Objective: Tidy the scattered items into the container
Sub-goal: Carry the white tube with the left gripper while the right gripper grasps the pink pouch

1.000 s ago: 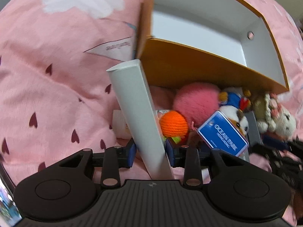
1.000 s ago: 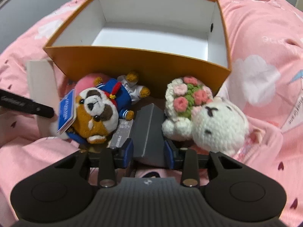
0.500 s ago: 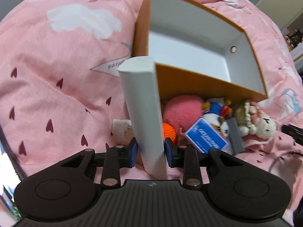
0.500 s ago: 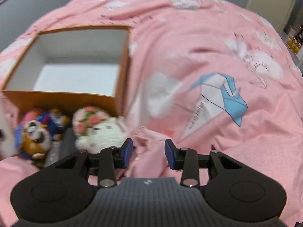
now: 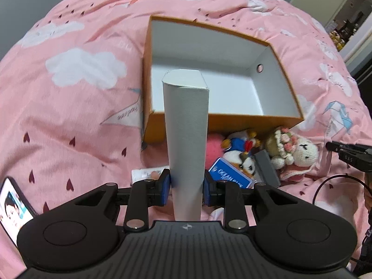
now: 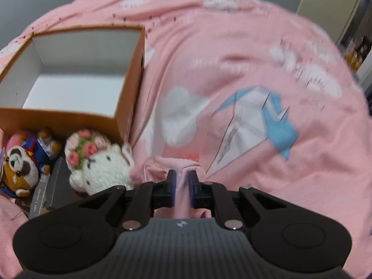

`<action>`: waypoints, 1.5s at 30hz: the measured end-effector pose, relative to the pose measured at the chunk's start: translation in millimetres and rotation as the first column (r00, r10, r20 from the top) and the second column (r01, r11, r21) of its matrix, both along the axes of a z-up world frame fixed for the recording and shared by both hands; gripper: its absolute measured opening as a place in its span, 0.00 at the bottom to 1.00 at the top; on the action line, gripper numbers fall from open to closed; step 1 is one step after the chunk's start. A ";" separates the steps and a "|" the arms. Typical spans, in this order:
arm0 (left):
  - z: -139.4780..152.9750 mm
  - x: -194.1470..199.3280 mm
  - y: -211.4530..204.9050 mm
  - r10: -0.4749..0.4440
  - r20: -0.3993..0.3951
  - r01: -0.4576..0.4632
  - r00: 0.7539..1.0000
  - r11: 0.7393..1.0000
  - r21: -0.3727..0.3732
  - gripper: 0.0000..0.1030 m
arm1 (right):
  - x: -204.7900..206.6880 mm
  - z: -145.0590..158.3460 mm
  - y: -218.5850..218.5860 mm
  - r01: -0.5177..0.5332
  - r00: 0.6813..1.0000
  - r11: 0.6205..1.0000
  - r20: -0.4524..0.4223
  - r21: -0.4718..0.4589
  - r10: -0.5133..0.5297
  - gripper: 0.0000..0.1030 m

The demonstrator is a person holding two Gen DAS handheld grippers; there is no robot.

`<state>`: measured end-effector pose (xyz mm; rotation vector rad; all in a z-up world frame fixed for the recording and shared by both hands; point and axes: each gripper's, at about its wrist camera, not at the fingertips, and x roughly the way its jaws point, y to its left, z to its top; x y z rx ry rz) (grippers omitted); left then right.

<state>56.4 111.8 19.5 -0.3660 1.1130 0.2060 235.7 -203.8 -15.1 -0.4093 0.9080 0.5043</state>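
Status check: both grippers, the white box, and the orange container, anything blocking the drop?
Left gripper shut on tall white box, clear of the bedding. Right gripper just closed, pinching pink fabric. Orange container empty; nothing blocking.

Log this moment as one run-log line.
left hand-held gripper: shut on white box | right hand-held gripper: just closed, pinching pink bedsheet | orange container: empty | toys: outside

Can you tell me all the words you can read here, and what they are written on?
"OCEAN PARK": on the blue card beside the toys.
"DAS": on the black right gripper at the edge of the left wrist view.
Writing on the pink bedspread, beside its paper-plane print: too blurred to read.
Print on the grey box: too small to read.
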 end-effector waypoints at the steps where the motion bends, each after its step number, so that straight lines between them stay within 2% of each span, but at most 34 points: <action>1: 3.1 2.1 -0.7 -0.009 0.011 0.009 1.000 1.000 0.000 0.31 | -2.6 7.8 0.1 -0.008 0.999 1.000 0.031 0.001 0.008 0.11; 4: 16.8 8.1 -3.0 -0.038 0.049 0.039 0.998 0.999 0.000 0.31 | -5.8 31.7 -0.5 -0.025 0.995 0.999 0.093 0.033 0.022 0.11; 8: 32.7 19.9 -6.2 -0.079 0.103 0.080 0.992 0.997 -0.004 0.31 | -8.8 69.8 1.3 -0.054 0.985 0.991 0.171 0.120 0.033 0.00; 12: 46.3 35.5 -10.2 -0.117 0.150 0.117 0.982 0.993 0.014 0.31 | -9.6 104.6 14.2 -0.120 0.968 0.966 0.241 0.227 0.064 0.00; 15: 52.3 48.5 -13.3 -0.137 0.181 0.132 0.974 0.991 0.037 0.31 | -9.4 117.5 33.2 -0.183 0.950 0.956 0.293 0.229 0.112 0.00; 17: 52.1 58.2 -12.7 -0.144 0.193 0.140 0.971 0.990 0.033 0.31 | -4.0 112.9 44.7 -0.203 0.948 0.959 0.286 0.199 0.141 0.01; 18: 51.3 63.4 -11.4 -0.142 0.195 0.140 0.970 0.990 0.026 0.31 | 1.1 107.4 49.5 -0.206 0.952 0.962 0.262 0.181 0.155 0.06; 22: 44.4 86.2 -2.7 -0.128 0.190 0.129 0.973 0.992 0.011 0.31 | 22.3 71.8 58.7 -0.205 0.972 0.974 0.137 0.099 0.190 0.12; 23: 42.6 92.6 -0.4 -0.130 0.188 0.130 0.974 0.991 0.011 0.31 | 27.2 61.3 60.1 -0.200 0.974 0.977 0.118 0.068 0.191 0.17; 24: 40.6 99.3 1.9 -0.132 0.186 0.133 0.974 0.991 0.010 0.31 | 32.6 50.1 61.5 -0.193 0.976 0.981 0.107 0.030 0.189 0.27; 27: 32.2 120.5 7.6 -0.144 0.154 0.146 0.978 0.989 -0.005 0.31 | 45.3 21.7 66.3 -0.194 0.975 0.979 0.094 -0.067 0.199 0.41; 35: -10.2 164.0 15.8 -0.148 0.040 0.149 0.988 0.988 -0.043 0.31 | 63.6 -22.7 62.3 -0.209 0.978 0.969 -0.012 -0.130 0.209 0.40; 36: -16.0 167.0 17.4 -0.143 0.027 0.144 0.989 0.988 -0.048 0.31 | 65.6 -26.1 61.7 -0.208 0.978 0.969 -0.019 -0.134 0.207 0.38; 38: -25.8 171.3 19.9 -0.134 0.003 0.134 0.991 0.990 -0.052 0.31 | 67.2 -30.5 61.2 -0.206 0.978 0.966 -0.012 -0.154 0.206 0.27; 42: -41.3 177.0 24.8 -0.120 -0.033 0.118 0.992 0.991 -0.064 0.31 | 66.2 -26.0 58.2 -0.207 0.978 0.968 -0.014 -0.139 0.207 0.16; 45: -47.4 178.3 26.3 -0.117 -0.047 0.115 0.992 0.992 -0.056 0.31 | 56.3 -8.2 53.8 -0.195 0.977 0.969 0.058 -0.149 0.206 0.15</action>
